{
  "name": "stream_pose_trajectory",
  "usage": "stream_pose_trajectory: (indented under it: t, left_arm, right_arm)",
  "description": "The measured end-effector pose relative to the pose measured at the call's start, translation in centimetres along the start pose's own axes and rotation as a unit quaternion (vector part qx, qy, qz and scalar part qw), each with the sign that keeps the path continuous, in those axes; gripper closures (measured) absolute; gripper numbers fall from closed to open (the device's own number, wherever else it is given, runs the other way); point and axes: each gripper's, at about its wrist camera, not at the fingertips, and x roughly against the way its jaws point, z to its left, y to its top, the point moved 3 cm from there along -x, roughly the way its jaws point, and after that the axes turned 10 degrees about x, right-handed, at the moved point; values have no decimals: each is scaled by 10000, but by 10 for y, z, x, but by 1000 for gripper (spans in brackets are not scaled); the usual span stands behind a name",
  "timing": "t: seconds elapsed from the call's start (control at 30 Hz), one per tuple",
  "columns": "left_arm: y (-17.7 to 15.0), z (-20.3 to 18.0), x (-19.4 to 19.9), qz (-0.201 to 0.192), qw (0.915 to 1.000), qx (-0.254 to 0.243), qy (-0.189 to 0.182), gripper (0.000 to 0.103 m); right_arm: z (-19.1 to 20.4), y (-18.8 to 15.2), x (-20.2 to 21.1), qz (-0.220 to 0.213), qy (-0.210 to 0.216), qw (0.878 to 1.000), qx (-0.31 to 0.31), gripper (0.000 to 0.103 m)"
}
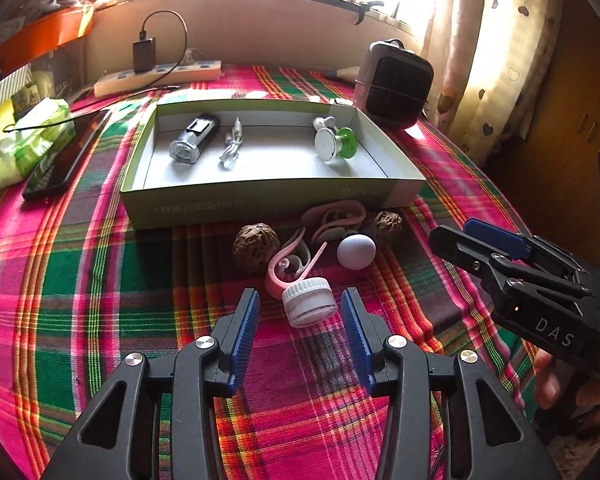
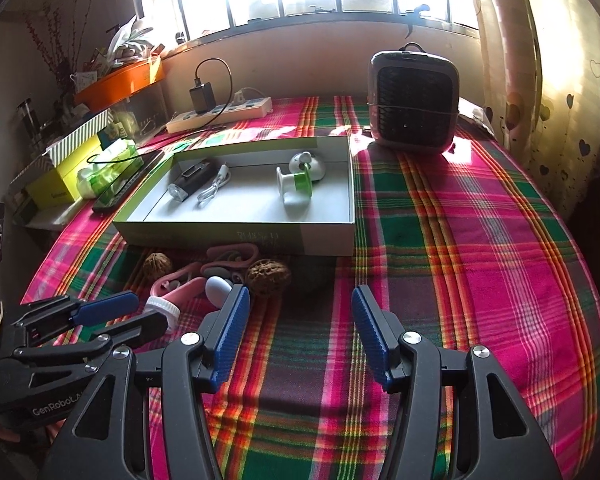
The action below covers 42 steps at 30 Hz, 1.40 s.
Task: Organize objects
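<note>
My left gripper is open just above the plaid cloth, and a small white ribbed-lid jar lies on its side between the blue pads without touching either. Just behind the jar lie pink ear hooks, a pale egg-shaped ball and two walnuts. Farther back, an open shallow box holds a flashlight, a coiled white cable and a green-and-white spool. My right gripper stands open over bare cloth, right of the pile, holding nothing.
A grey heater stands at the back right beside the curtain. A power strip with a charger lies along the back wall. A black phone and a tissue pack sit left of the box. A hand holds the right gripper.
</note>
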Motion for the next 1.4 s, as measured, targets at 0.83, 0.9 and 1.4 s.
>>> stream_pose_trajectory:
  t: [0.83,0.9,1.4]
  left_arm:
    - [3,29,-5,-153,9991,301,270,74]
    - [3,34,-3,-178,9988,341,293,74]
    - [6,63,5,-253,9975,586,313,74]
  right_arm:
    - [22,-9,-15,279,130,9993,217,48]
    - [24,-8,-16,279,108,9992,247,48]
    - [15,14,-43,362,-121,9993,-28,48]
